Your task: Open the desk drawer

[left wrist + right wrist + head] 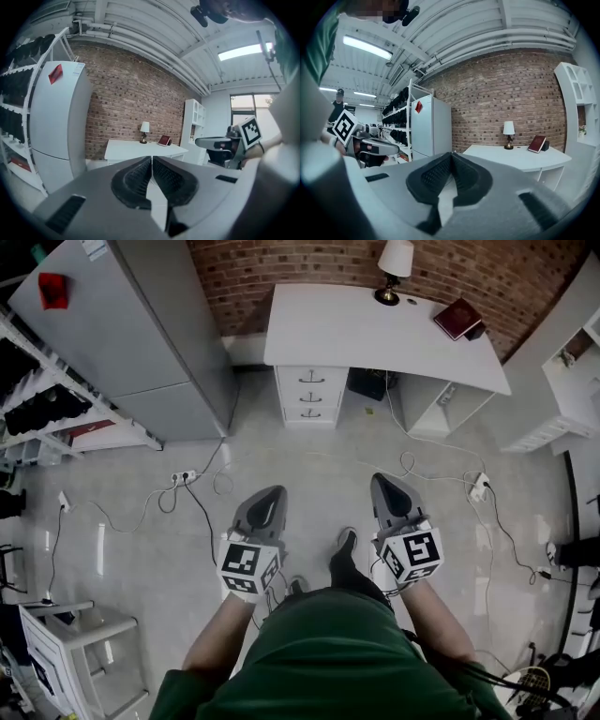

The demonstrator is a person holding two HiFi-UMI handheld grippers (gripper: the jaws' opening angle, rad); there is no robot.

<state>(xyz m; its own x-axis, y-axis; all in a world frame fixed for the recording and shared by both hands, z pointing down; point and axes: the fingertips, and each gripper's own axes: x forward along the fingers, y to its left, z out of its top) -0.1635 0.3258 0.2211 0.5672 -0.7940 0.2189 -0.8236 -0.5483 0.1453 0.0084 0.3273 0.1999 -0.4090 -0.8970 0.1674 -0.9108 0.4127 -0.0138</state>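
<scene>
- At the far side of the room, against the brick wall, the white desk has its stack of three drawers under its left end. All three fronts sit flush, so no drawer is open.
- The task looks barely begun. The person stands well apart from the desk, with open floor and loose cables between.
- What is left, as I judge it, is closing in, taking one drawer handle and pulling it out.
- The left gripper has its jaws pressed together, pad against pad, with nothing between them and touching nothing.
- The right gripper is the same: jaws together, empty, held in the air.
- Either gripper would need to part its jaws before gripping a handle.
</scene>
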